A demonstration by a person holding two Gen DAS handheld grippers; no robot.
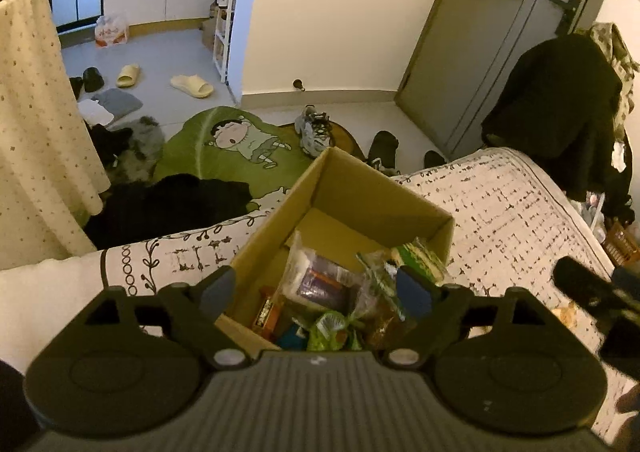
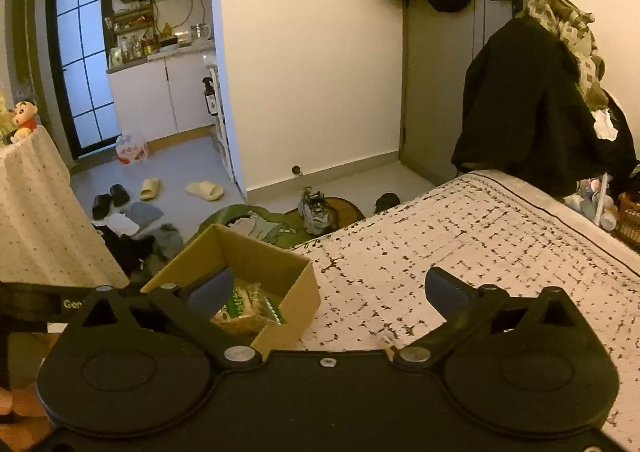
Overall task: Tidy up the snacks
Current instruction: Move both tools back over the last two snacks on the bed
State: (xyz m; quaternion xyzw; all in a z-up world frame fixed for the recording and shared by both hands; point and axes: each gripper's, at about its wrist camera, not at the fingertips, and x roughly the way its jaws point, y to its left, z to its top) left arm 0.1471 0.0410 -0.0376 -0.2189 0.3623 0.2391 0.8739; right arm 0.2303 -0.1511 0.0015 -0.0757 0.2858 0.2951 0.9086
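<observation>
Cardboard, brown and open-topped, one box is sitting at the bed's foot-end corner, holding perhaps six or seven snack packets, their pile partly hidden behind the left gripper. That gripper is hovering above them, jaws spread, pinching nothing. The right gripper is gaping wide over the box's edge and the bedspread, empty.

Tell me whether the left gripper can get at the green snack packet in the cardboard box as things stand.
Probably yes: the left gripper is open directly above the open brown cardboard box, and the green snack packet lies uncovered on top.
</observation>
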